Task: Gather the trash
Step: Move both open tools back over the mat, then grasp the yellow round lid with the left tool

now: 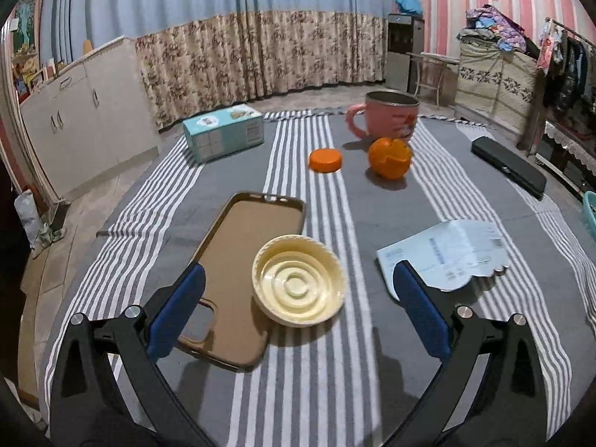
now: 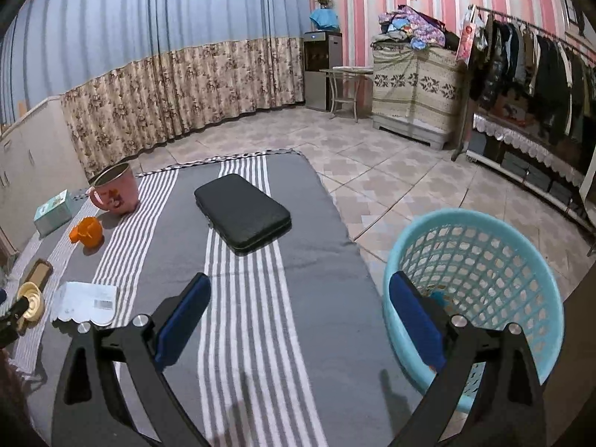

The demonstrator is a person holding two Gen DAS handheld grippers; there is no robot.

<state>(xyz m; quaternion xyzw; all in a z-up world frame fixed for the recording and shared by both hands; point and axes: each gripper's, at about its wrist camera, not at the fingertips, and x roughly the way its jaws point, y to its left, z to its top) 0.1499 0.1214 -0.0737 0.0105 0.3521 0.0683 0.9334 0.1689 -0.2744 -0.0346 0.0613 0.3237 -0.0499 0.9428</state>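
My left gripper [image 1: 298, 290] is open above the striped cloth [image 1: 320, 372]. A cream round plastic lid [image 1: 298, 285] lies between its blue pads, partly on a brown phone case [image 1: 238, 279]. A torn white paper [image 1: 447, 253] lies to the right by the right pad. An orange peel [image 1: 390, 157] and an orange cap [image 1: 325, 160] lie farther back. My right gripper [image 2: 298, 316] is open and empty over the cloth [image 2: 260, 335], with the light blue trash basket [image 2: 480, 275] at its right finger. The lid [image 2: 31, 300], paper [image 2: 87, 301] and peel [image 2: 87, 232] show at the left.
A pink mug [image 1: 387, 117] and a teal box [image 1: 223, 130] stand at the back. A black case [image 1: 508, 165] lies at the right, also in the right wrist view [image 2: 242, 212]. The basket sits on the tiled floor beside the cloth's right edge.
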